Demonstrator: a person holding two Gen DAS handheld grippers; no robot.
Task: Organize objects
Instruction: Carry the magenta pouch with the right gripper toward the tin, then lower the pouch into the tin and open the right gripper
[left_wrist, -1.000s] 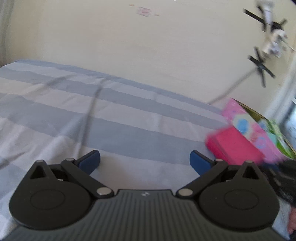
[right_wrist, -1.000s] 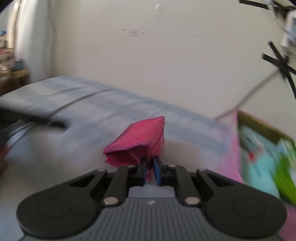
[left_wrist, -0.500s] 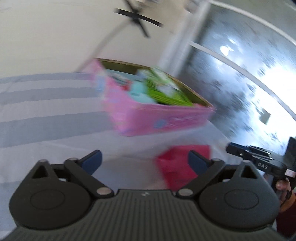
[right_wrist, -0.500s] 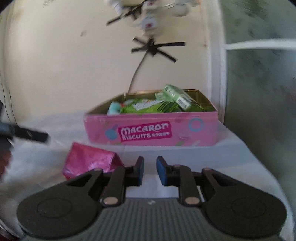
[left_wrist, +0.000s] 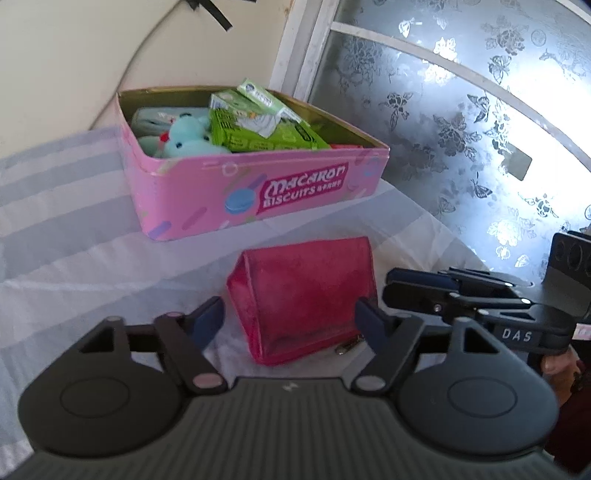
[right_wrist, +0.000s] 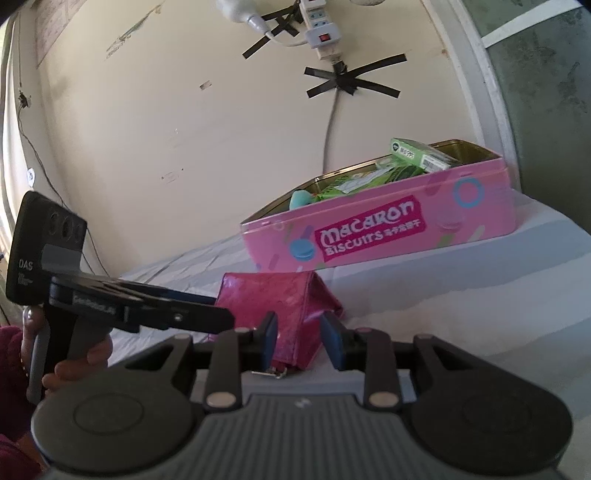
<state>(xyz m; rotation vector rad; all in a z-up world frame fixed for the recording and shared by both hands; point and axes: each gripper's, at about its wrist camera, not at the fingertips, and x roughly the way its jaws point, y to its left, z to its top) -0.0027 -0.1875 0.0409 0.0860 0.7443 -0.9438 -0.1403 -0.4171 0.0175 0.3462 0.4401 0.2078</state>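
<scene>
From the left wrist, the left gripper (left_wrist: 290, 319) straddles the crimson velvety fabric pouch (left_wrist: 306, 295); its jaws are closing, with the pouch between the blue pads and a gap showing on both sides, so nothing is gripped yet. The pouch lies on the striped grey-and-white bed sheet (left_wrist: 74, 221), just in front of the pink rectangular "Macaron Biscuits" tin (left_wrist: 258, 192), which is open and already crowded with a turquoise plush toy (left_wrist: 188, 142) and green cardboard packets (left_wrist: 258, 125). The right gripper (left_wrist: 413, 291) comes in just beside the pouch's right edge.

From the right wrist, the right gripper (right_wrist: 299, 338) has its jaws narrow but opening, set around the pouch's (right_wrist: 280, 306) near corner above the zipper pull without clearly pressing it. The tin (right_wrist: 388, 236) sits just behind the pouch.

Likely trouble: both tools crowd one soft pouch, so the jaws could knock each other or pinch only loose fabric. The full tin leaves little room, and packets could spill.
</scene>
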